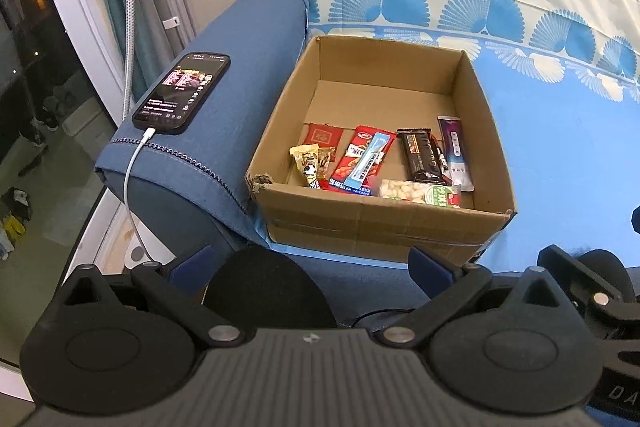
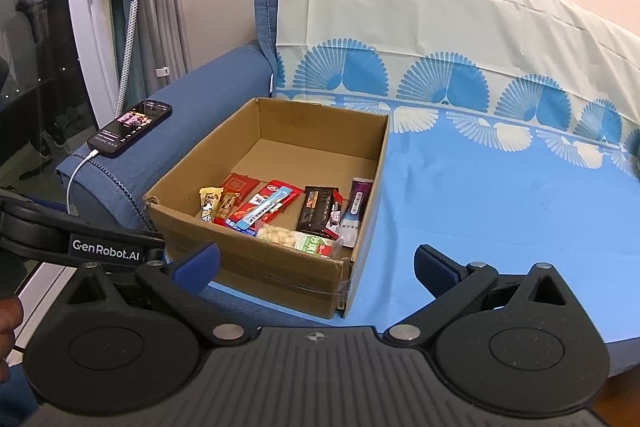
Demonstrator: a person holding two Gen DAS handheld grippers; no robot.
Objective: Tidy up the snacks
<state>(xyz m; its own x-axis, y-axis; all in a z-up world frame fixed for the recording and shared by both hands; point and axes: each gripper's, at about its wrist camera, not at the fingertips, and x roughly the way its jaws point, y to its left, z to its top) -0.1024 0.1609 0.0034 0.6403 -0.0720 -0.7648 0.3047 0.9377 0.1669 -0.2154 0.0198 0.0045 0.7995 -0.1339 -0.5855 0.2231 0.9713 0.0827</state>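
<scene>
An open cardboard box sits on a blue sofa by the armrest. Several snack packets lie along its near side: a red packet, a dark chocolate bar, a purple sachet, a peanut pack and a small yellow candy. My left gripper is open and empty, held back in front of the box. My right gripper is open and empty, also short of the box.
A phone on a white charging cable lies on the blue armrest. A light blue patterned cloth covers the seat right of the box. A window and curtain stand at the left. The left gripper's body shows at the right wrist view's left edge.
</scene>
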